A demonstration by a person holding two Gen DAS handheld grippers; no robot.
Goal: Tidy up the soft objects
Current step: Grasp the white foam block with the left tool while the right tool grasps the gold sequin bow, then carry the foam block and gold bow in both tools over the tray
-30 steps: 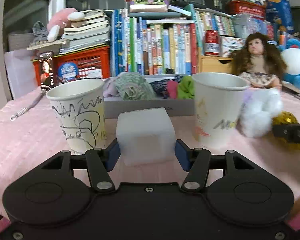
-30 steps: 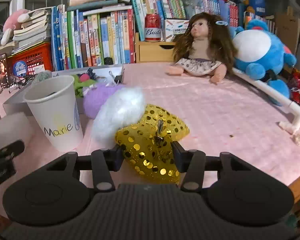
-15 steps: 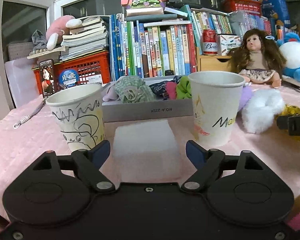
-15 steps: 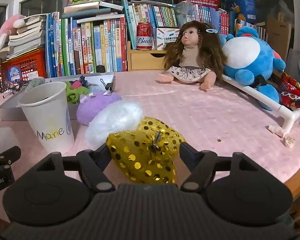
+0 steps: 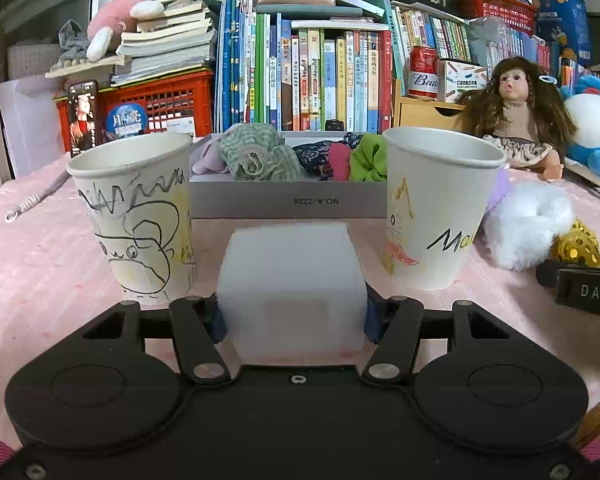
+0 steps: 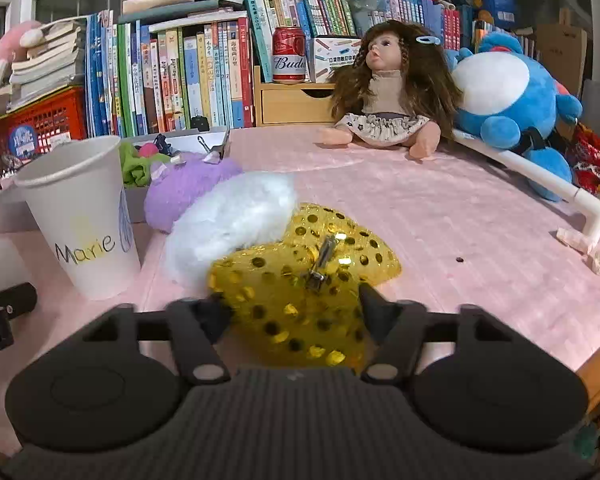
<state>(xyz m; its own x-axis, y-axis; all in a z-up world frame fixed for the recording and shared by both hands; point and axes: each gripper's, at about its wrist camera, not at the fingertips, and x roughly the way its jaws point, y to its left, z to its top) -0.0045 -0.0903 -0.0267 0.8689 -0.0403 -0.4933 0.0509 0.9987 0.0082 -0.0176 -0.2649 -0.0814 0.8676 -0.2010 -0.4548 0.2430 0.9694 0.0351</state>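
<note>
My left gripper (image 5: 293,316) is shut on a white foam block (image 5: 292,280) that rests on the pink cloth between two paper cups, a scribbled one (image 5: 136,216) at left and one marked "Marie" (image 5: 436,208) at right. My right gripper (image 6: 292,312) is shut on a gold sequined bow (image 6: 300,280) lying on the cloth. A white fluffy ball (image 6: 228,220) touches the bow, with a purple fluffy one (image 6: 184,188) behind it. The "Marie" cup (image 6: 80,216) stands to the left.
A grey box (image 5: 288,200) holding several fabric scrunchies sits behind the cups. A doll (image 6: 388,88) and a blue plush (image 6: 508,92) sit at the back right, in front of books and a red crate (image 5: 156,108). The table edge (image 6: 596,360) is near right.
Both grippers opened half a second ago and have now closed again, the left on the foam block and the right on the gold bow.
</note>
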